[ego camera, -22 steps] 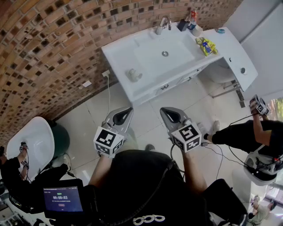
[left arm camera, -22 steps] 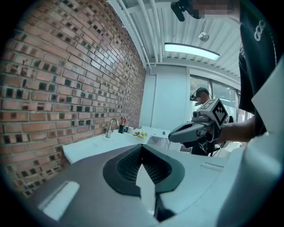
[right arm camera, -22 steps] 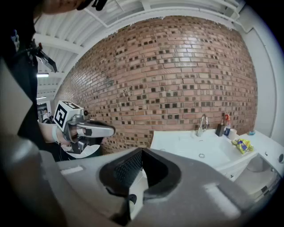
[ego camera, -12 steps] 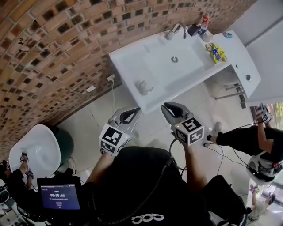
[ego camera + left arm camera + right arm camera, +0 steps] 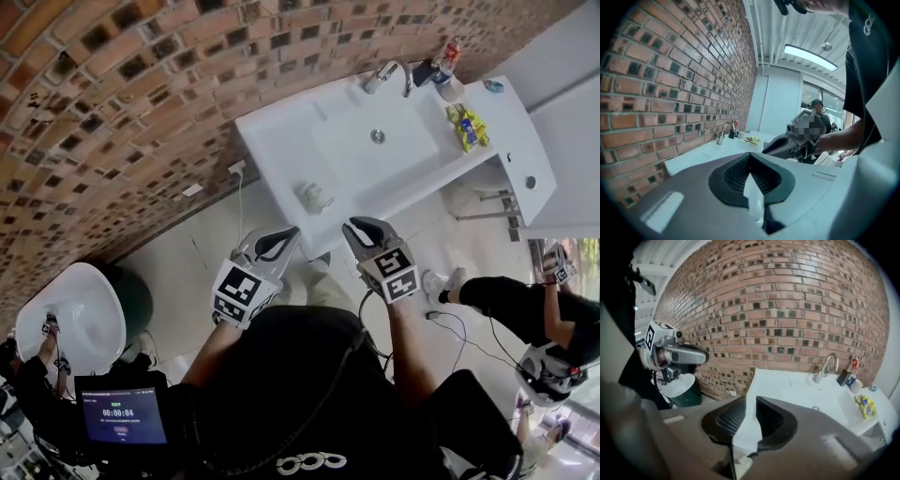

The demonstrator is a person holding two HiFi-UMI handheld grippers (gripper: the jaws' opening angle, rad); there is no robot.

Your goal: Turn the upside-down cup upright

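Left tongs, closed and empty, and right tongs, slightly parted on nothing, hover short of the cup ahead on the tabletop, seemingly lining up a grasp.

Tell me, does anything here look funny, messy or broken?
One thing: the cup on the left part of the sink, near the front edge, seems to stand bottom up, though it is small in the head view. Nothing looks spilled or broken.
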